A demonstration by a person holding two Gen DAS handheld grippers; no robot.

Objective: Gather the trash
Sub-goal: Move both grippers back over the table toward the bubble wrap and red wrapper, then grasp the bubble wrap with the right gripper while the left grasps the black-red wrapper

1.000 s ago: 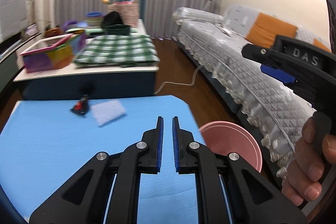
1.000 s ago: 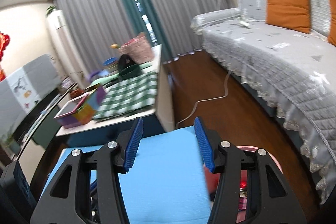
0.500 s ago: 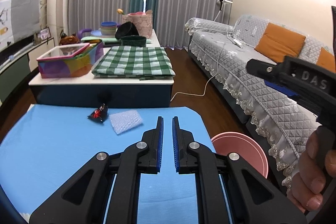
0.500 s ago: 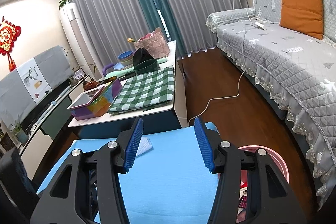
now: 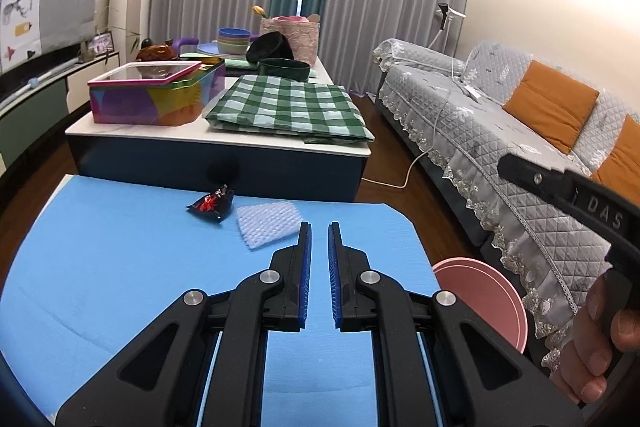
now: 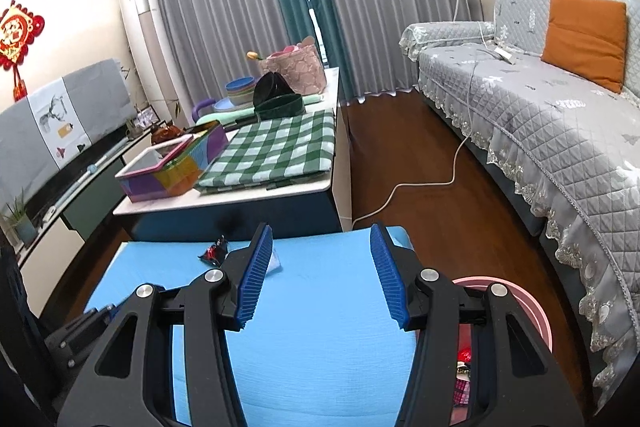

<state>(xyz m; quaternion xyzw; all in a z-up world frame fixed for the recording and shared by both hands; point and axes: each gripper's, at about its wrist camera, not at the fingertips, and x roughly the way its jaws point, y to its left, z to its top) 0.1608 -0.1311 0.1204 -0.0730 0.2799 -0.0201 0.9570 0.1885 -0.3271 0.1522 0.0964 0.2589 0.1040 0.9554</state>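
A black and red snack wrapper [image 5: 211,205] lies near the far edge of the blue table [image 5: 100,267], with a white piece of bubble wrap [image 5: 269,223] just to its right. My left gripper [image 5: 319,239] hovers over the table, shut with only a narrow slit between its pads and nothing held; the bubble wrap sits just ahead of its left tip. My right gripper [image 6: 320,247] stands open and empty above the table; the wrapper [image 6: 214,251] shows left of its left finger [image 6: 256,267]. A pink bin [image 5: 480,303] stands off the table's right side, with wrappers inside [image 6: 464,379].
Behind the blue table stands a low white table [image 5: 224,143] with a green checked cloth [image 5: 288,107], a colourful box [image 5: 156,93] and bowls. A grey covered sofa [image 5: 500,131] with orange cushions runs along the right. A white cable [image 6: 420,187] lies on the wooden floor.
Both views have swung and steadied, bringing the wrapper and bubble wrap closer to the middle of the left wrist view. Neither gripper's jaws have changed.
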